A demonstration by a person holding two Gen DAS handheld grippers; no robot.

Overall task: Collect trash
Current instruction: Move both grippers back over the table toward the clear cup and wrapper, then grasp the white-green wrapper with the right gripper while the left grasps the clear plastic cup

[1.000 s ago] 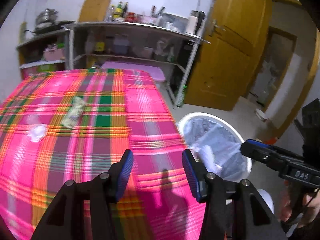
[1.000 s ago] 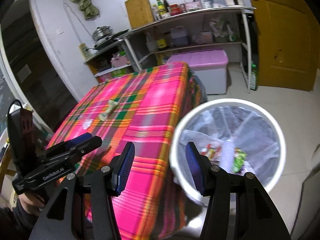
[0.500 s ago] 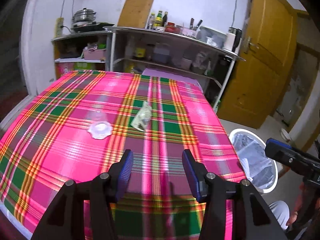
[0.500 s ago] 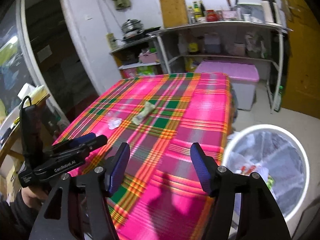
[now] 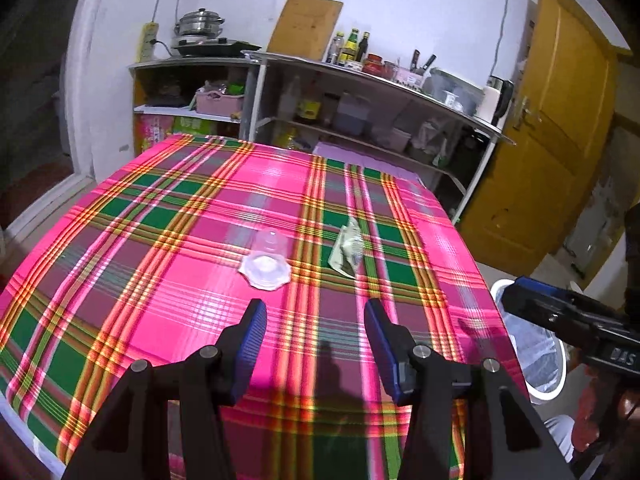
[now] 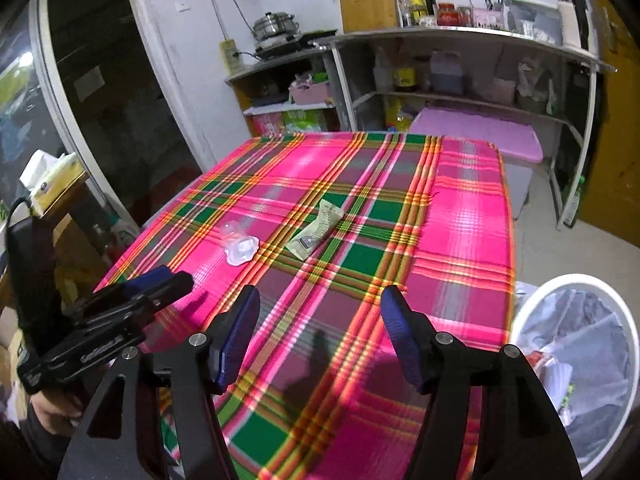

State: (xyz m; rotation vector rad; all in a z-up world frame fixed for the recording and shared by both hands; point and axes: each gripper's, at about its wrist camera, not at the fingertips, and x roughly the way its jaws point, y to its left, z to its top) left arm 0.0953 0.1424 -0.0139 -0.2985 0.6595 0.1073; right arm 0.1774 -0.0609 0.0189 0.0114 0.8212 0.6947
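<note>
Plaid tablecloth (image 5: 168, 264) bears clear cup (image 5: 266, 266), wrapper (image 5: 347, 248); shelving (image 5: 372, 92) behind.

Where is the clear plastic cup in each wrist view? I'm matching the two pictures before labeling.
Left wrist view: the clear plastic cup lies on its side just left of center, left of the flattened wrapper.
Right wrist view: the cup lies left of center, again left of the wrapper.
Shared landmark: the white trash bin off the table's right edge.
</note>
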